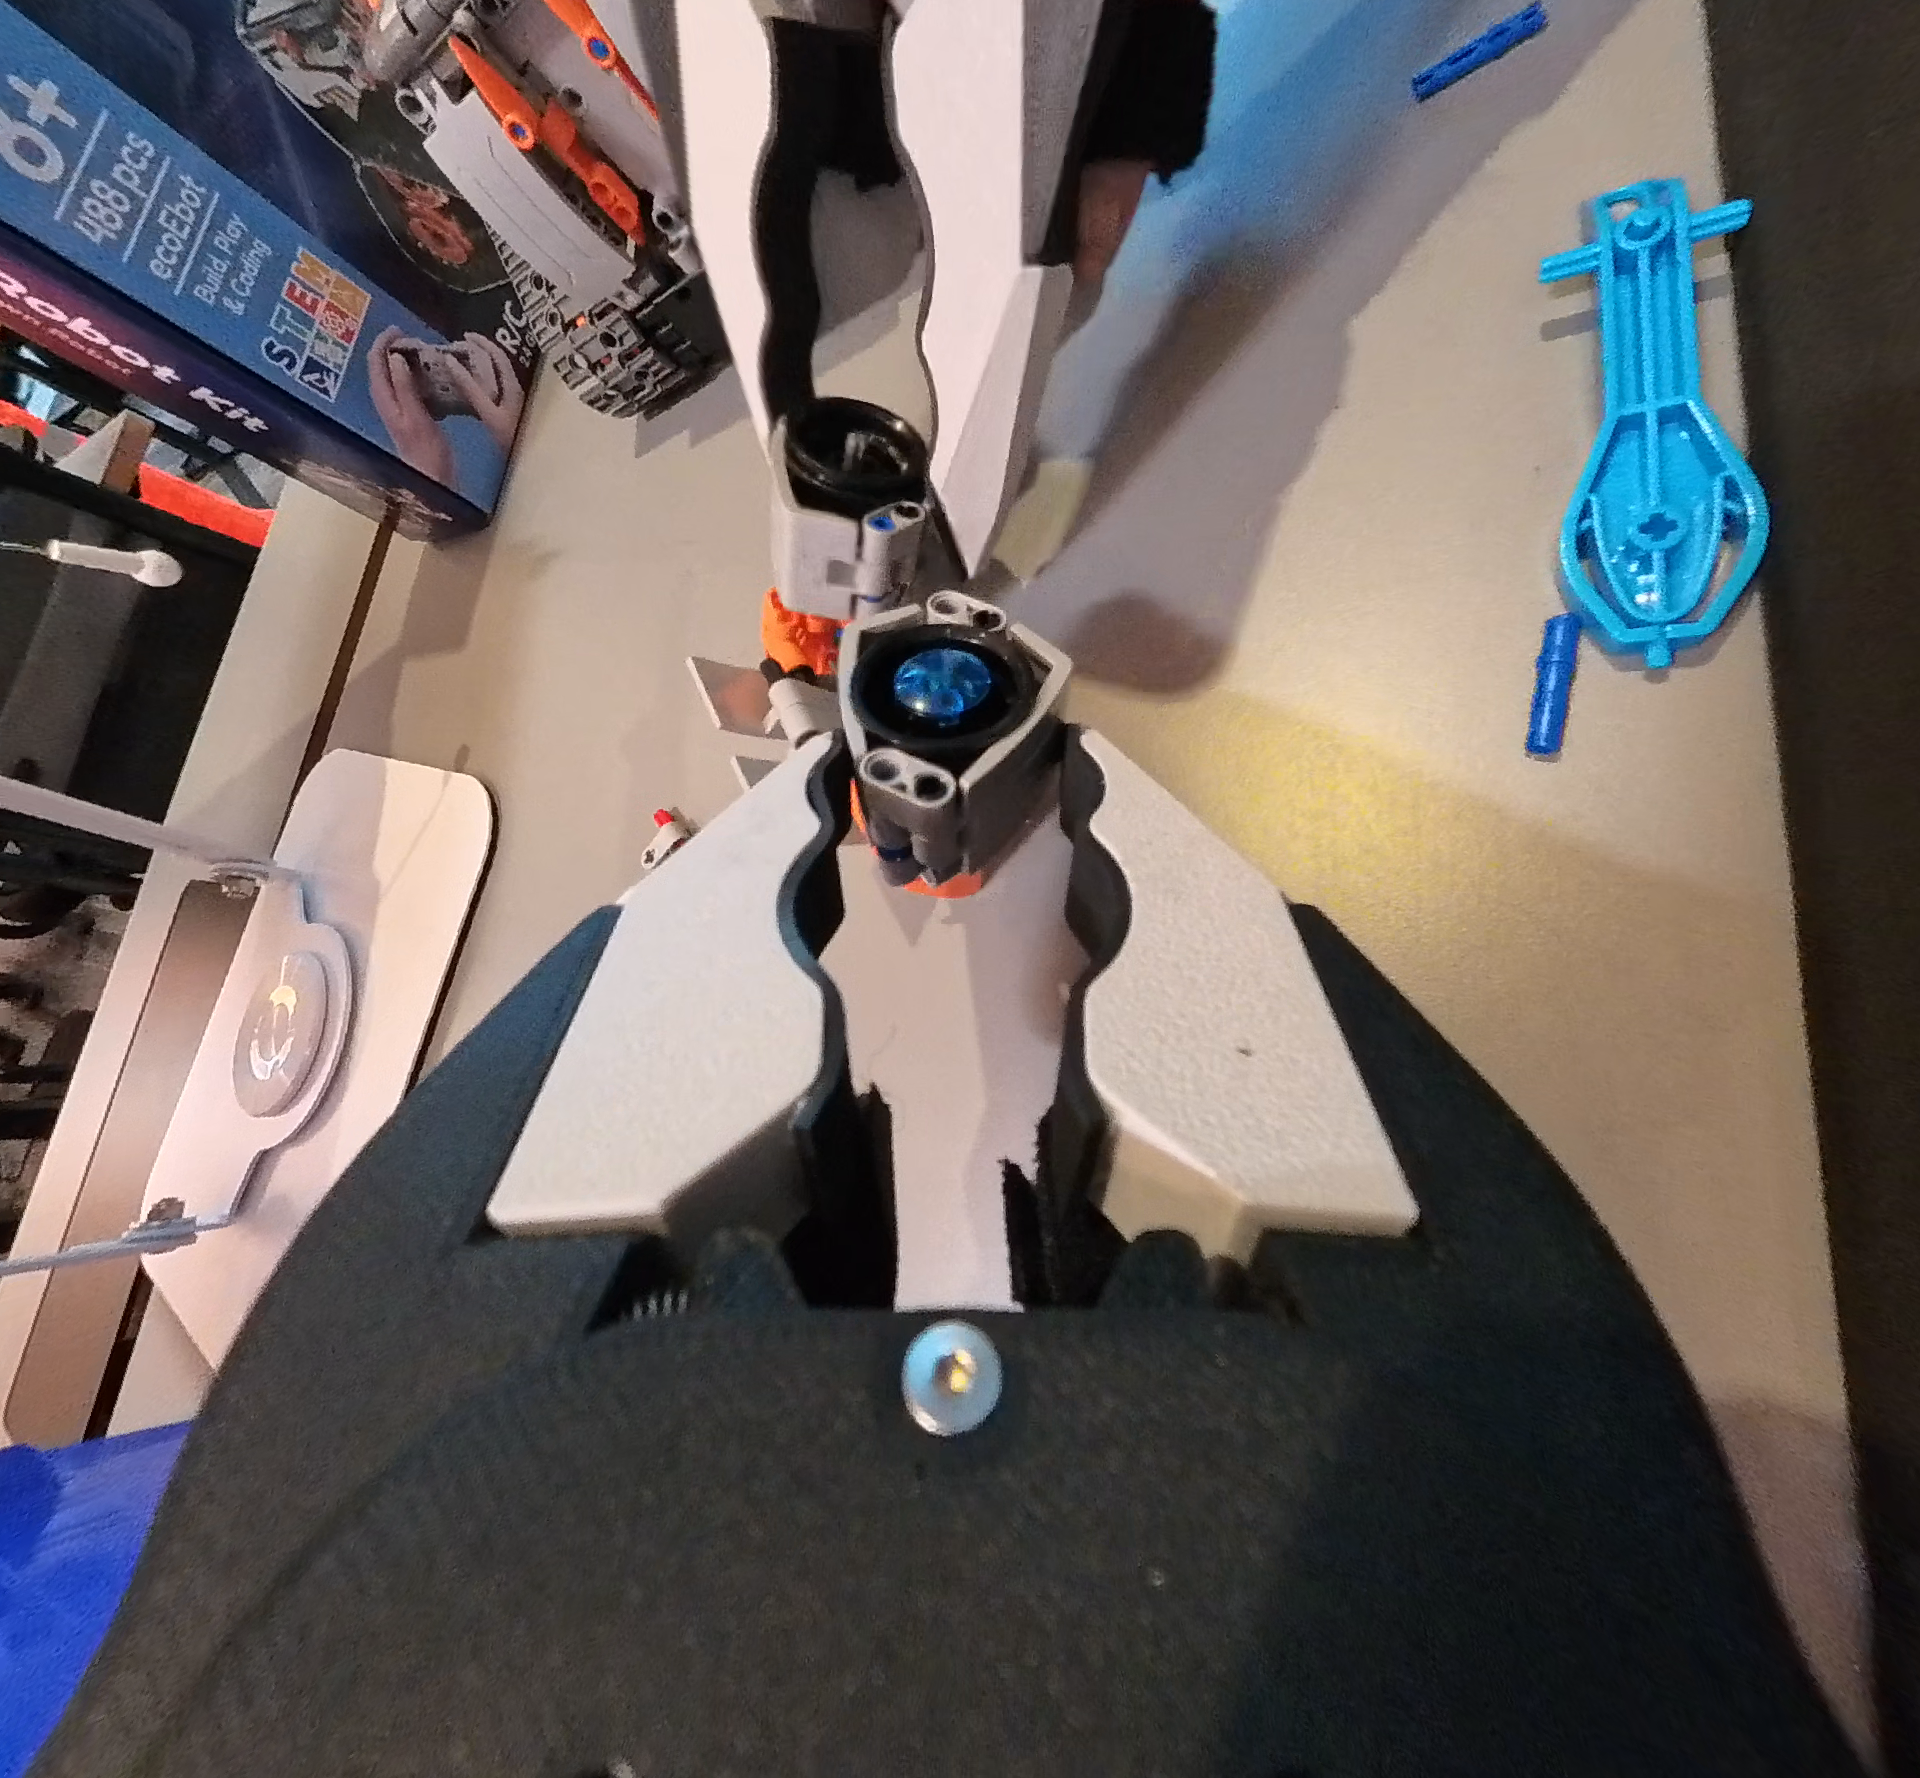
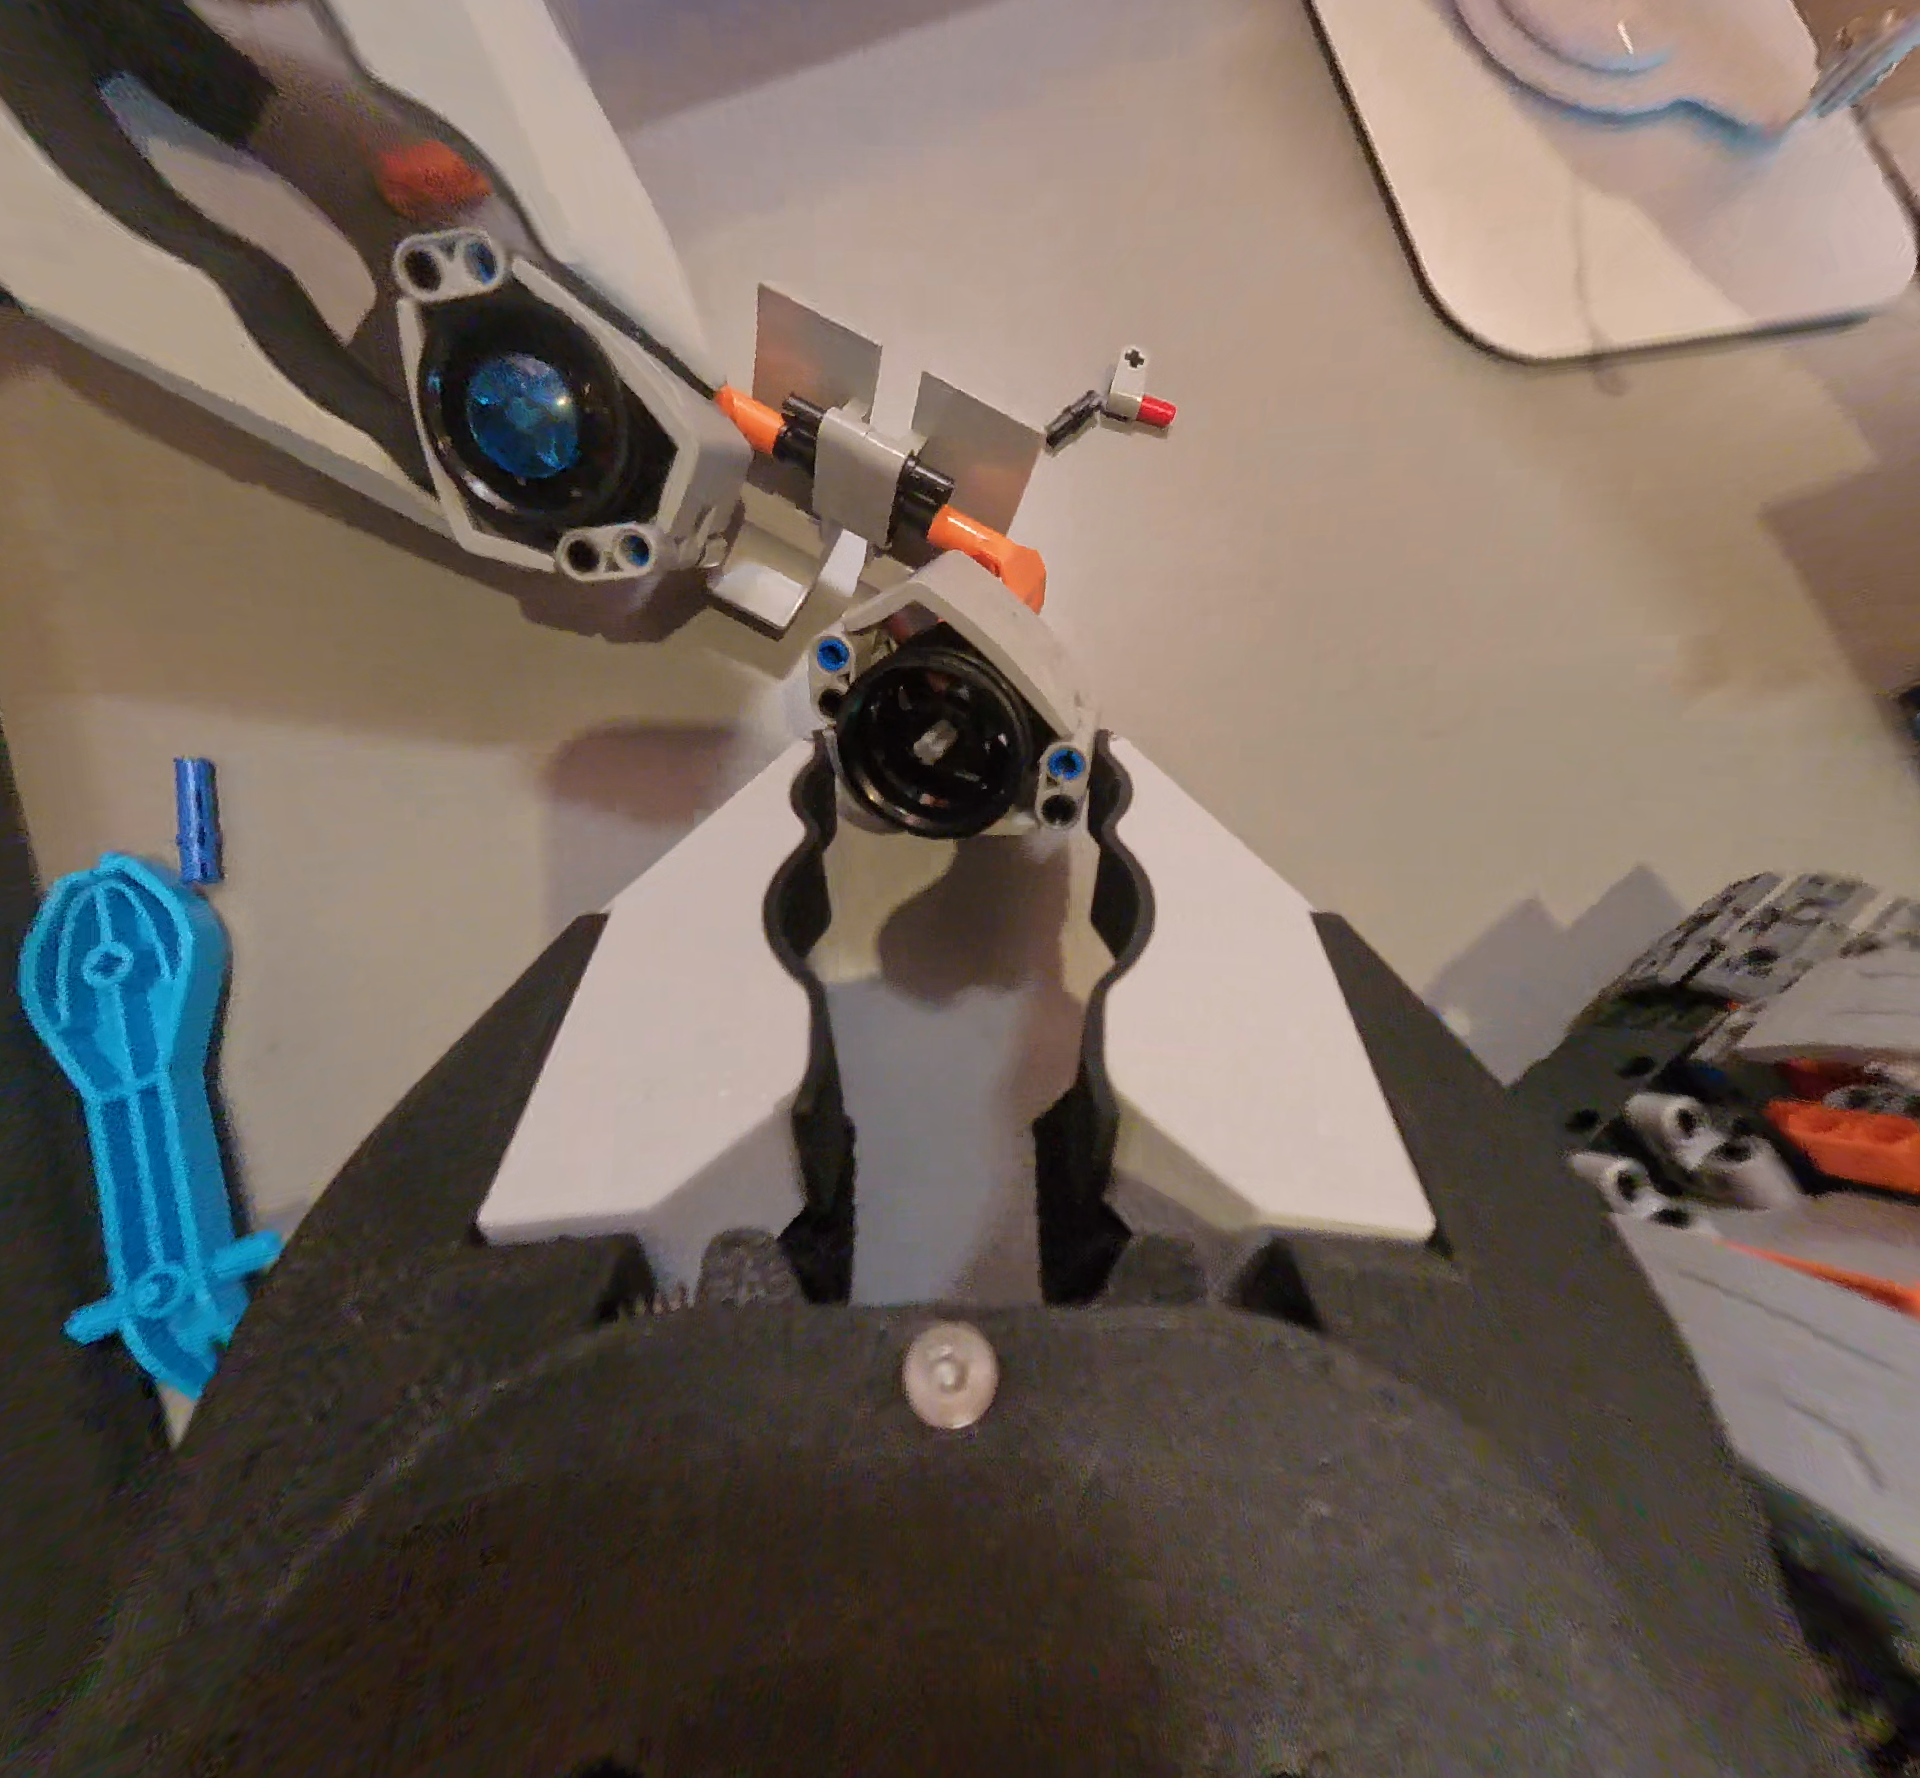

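You are gripping one brick-built assembly from both ends: your left claw [image 1: 951,772] is closing on the blue-lensed housing [image 1: 940,689], your right claw [image 2: 956,772] on the black-ringed housing [image 2: 940,752], bracing it above the desk [image 1: 1299,793].

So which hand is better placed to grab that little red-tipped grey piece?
Left, probably. The red-tipped piece lies right beside the left tool; from the right tool it sits beyond the grey assembly. Both tools are shut on that assembly, though.
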Demonstrator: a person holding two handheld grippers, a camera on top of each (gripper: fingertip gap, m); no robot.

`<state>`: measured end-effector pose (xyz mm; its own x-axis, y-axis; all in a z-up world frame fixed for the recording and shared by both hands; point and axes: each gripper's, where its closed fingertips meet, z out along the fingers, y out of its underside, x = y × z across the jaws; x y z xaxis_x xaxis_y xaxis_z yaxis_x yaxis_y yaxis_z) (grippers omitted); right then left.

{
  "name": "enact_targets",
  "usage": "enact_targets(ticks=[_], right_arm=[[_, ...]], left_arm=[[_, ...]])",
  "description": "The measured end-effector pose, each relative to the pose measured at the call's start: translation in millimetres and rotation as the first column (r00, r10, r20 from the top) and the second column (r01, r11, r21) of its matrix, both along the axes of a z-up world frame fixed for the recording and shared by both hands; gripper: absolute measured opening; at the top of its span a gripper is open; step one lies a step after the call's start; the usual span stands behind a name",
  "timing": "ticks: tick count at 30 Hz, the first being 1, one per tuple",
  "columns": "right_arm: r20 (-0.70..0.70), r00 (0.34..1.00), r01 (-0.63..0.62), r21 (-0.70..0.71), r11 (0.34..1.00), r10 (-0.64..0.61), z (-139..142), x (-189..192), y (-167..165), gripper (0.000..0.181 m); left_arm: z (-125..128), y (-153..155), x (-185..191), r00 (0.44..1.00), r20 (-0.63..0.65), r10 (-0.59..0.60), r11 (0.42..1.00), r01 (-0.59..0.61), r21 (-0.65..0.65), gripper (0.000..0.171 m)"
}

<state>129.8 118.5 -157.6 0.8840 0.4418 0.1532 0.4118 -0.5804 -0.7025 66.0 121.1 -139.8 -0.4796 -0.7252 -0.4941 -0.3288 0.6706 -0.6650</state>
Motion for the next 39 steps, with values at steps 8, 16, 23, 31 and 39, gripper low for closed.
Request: enact_targets(ticks=[8,16,23,31,39], right_arm=[[0.501,0.794,-0.292,-0.183,0.939,0.344,6.7,3.9,-1.6,0.045],[0.431,0.79,-0.279,-0.383,0.881,0.437,18.1,-7.5,-15.3,0.046],[0.306,0.899,-0.19,-0.374,0.908,0.314,13.5,-13.7,-21.3,0.046],[0.221,0.953,-0.144,-0.281,0.949,0.21,13.6,-17.0,-12.6,0.046],[0.117,0.986,-0.091,-0.224,0.97,0.12,12.6,-18.2,-11.6,0.046]], left_arm=[[-2.0,-2.2,-4.3,0.999,-0.008,-0.046,0.996,0.047,0.077,0.037],[2.9,-2.8,-13.6,0.996,-0.031,-0.087,0.993,0.09,0.075,0.039],[10.3,5.6,-13.6,0.999,-0.039,-0.02,1.0,0.021,0.02,0.065],[-1.9,11.3,-9.3,0.998,-0.065,0.02,0.999,-0.018,0.026,0.043],[-3.3,11.9,-9.1,1.0,-0.014,-0.009,0.986,0.011,0.164,0.043]])
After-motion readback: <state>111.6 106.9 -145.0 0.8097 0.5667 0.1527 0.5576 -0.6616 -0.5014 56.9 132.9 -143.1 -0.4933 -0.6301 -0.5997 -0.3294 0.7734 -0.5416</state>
